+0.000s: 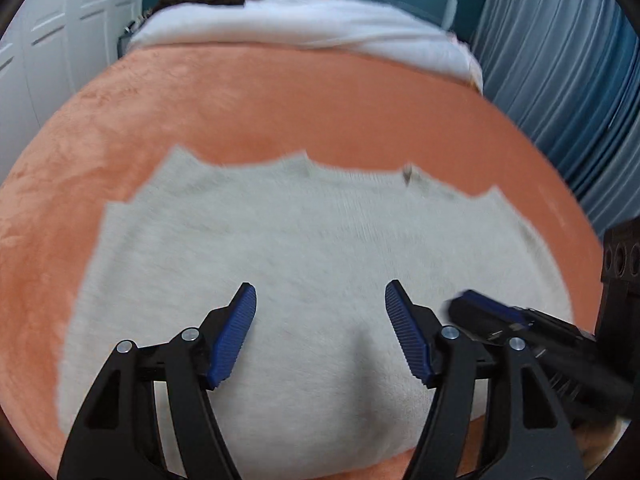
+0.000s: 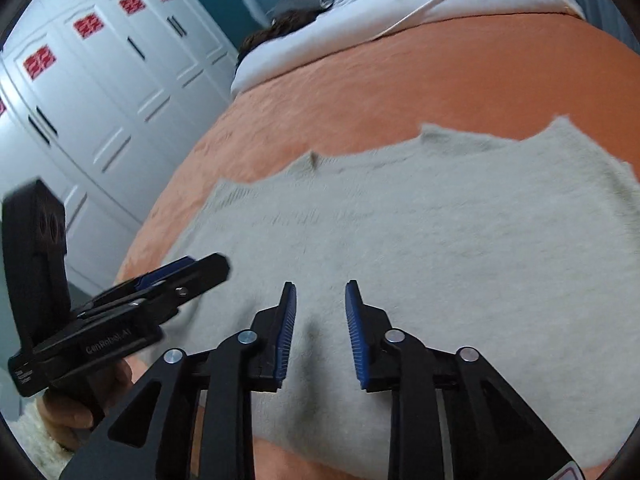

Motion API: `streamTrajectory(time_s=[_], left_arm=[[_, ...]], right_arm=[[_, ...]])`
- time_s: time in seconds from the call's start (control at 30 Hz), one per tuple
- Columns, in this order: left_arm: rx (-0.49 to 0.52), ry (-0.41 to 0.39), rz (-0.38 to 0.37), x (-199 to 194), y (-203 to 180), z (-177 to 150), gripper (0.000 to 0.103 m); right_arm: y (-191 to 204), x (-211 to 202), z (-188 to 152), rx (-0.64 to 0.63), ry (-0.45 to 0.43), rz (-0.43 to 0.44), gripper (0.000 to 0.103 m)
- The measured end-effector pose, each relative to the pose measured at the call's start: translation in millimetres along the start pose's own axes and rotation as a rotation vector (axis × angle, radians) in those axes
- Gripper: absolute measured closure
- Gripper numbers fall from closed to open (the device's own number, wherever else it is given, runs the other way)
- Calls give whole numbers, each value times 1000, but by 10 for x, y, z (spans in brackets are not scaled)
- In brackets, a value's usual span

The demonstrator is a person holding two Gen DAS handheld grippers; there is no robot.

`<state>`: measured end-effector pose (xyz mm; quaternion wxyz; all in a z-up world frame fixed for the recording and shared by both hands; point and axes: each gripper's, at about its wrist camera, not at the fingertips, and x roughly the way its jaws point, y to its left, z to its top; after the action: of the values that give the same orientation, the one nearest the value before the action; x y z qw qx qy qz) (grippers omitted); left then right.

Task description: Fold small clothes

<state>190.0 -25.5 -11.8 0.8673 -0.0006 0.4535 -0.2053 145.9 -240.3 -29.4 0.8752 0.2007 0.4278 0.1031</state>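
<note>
A cream knitted garment (image 1: pixel 280 260) lies spread flat on the orange blanket (image 1: pixel 280 100); it also shows in the right wrist view (image 2: pixel 440 232). My left gripper (image 1: pixel 320 292) is open and empty, its blue pads wide apart just above the garment's near part. My right gripper (image 2: pixel 321 288) is open with a narrower gap, also empty above the garment's near edge. The right gripper shows at the lower right of the left wrist view (image 1: pixel 480 308). The left gripper shows at the left of the right wrist view (image 2: pixel 192 268), held by a hand.
The orange blanket (image 2: pixel 440 80) covers a bed, with white bedding (image 1: pixel 300 24) at the far end. White wardrobe doors (image 2: pixel 100 80) stand to the left. Blue curtains (image 1: pixel 560 60) hang to the right.
</note>
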Motion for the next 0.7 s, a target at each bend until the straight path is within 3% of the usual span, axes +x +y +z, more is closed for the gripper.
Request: streamTrajectory(time_s=[0.1, 0.23, 0.33, 0.4, 0.53, 0.6, 0.63, 0.7], left_arm=[[-9, 54, 63, 160, 64, -90, 40], [-15, 72, 149, 60, 417, -222, 38], [-81, 92, 150, -52, 786, -320, 37], [-126, 82, 125, -174, 972, -319, 40], [-187, 9, 136, -306, 1139, 28, 33], [-238, -23, 122, -264, 1270, 288, 16], [-255, -23, 102, -214, 1300, 391, 16], [-301, 1, 75, -14, 1433, 592, 15]], right_arm=[[-215, 40, -1, 27, 8, -77, 88], [-1016, -475, -5, 178, -65, -214, 89], [-1625, -919, -144, 295, -96, -327, 91], [-1881, -1164, -235, 341, -117, -348, 95], [-1892, -1328, -22, 298, -166, -355, 69], [-1798, -1221, 196, 267, -185, -326, 58], [-1767, -1154, 305, 253, -189, -314, 49], [-1754, -955, 511, 220, -168, -317, 46]])
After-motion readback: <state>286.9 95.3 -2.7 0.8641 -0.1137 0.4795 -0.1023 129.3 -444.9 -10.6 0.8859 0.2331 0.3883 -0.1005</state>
